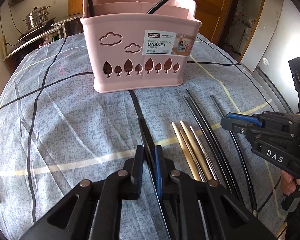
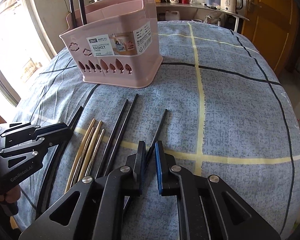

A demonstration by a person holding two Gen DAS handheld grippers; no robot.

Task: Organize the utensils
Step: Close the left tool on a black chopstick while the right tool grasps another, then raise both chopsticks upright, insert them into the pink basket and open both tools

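Note:
A pink chopstick basket (image 1: pixel 138 56) (image 2: pixel 118 60) stands on the blue checked cloth, with black chopsticks (image 1: pixel 90 0) (image 2: pixel 82 4) upright in it. My left gripper (image 1: pixel 149 154) (image 2: pixel 68 129) is shut on a single black chopstick (image 1: pixel 142 132) (image 2: pixel 78 113) that lies along the cloth, pointing at the basket. My right gripper (image 2: pixel 150 154) (image 1: pixel 225 121) is shut on another black chopstick (image 2: pixel 162 122) (image 1: pixel 216 102) at the right end of the row. Between the two lie several wooden chopsticks (image 1: pixel 190 150) (image 2: pixel 88 146) and two black ones (image 1: pixel 206 128) (image 2: pixel 118 132).
The cloth (image 1: pixel 60 120) (image 2: pixel 240 110) covers a rounded table. Behind it are a stove with steel pots (image 1: pixel 37 18), a counter with a kettle (image 2: pixel 229 0) and bottles, and a wooden door (image 2: pixel 270 26). A person's hands hold both gripper handles.

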